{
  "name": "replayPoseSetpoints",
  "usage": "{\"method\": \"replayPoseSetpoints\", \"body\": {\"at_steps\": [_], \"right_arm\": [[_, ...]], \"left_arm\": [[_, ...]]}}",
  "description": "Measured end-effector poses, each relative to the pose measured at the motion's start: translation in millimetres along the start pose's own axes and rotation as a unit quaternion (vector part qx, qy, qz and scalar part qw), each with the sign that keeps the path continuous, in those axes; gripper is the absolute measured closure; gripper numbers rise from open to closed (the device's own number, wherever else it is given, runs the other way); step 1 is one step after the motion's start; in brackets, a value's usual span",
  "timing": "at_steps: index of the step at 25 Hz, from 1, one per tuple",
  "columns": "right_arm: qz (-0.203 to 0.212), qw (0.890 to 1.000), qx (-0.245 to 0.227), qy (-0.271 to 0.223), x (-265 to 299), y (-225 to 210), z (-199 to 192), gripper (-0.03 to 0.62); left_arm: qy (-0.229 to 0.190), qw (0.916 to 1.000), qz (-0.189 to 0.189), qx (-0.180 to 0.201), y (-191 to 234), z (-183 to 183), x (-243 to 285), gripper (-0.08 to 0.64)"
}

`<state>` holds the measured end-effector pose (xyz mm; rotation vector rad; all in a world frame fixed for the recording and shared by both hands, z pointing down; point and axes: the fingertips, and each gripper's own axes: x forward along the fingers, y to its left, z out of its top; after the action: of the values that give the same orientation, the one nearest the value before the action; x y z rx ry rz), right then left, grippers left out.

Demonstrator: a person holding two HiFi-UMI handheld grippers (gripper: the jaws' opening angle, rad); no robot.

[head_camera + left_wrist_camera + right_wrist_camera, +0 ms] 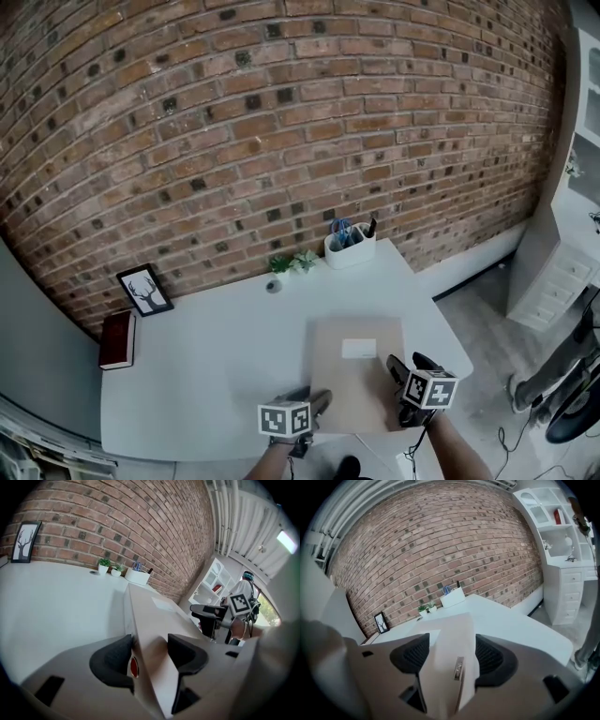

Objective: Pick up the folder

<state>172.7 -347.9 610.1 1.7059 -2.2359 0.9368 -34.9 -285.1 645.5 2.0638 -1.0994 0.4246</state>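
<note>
A tan folder (357, 371) with a white label (358, 349) lies over the near right part of the white table (206, 356). My left gripper (315, 405) is shut on the folder's near left edge (147, 641); its dark pads (112, 658) press both faces. My right gripper (403, 375) is shut on the folder's right near corner (452, 663), where a small metal clip (458, 668) shows. The folder looks tilted up off the table in the left gripper view. The right gripper (208, 613) also shows there, at the folder's far side.
A white pen holder (349, 246) and two small plants (292, 263) stand by the brick wall. A framed deer picture (144, 290) and a dark red book (117, 339) sit at the table's left. White shelves (567, 225) stand to the right.
</note>
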Motion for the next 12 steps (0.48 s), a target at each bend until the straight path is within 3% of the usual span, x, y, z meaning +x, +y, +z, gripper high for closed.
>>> {"method": "replayPoseSetpoints", "body": {"at_steps": [12], "right_arm": [[0.018,0.996,0.03,0.082,23.5,-3.9,-30.0,0.295]], "left_arm": [[0.003,1.0,0.001,0.002,0.2,1.3,-0.2,0.319]]}}
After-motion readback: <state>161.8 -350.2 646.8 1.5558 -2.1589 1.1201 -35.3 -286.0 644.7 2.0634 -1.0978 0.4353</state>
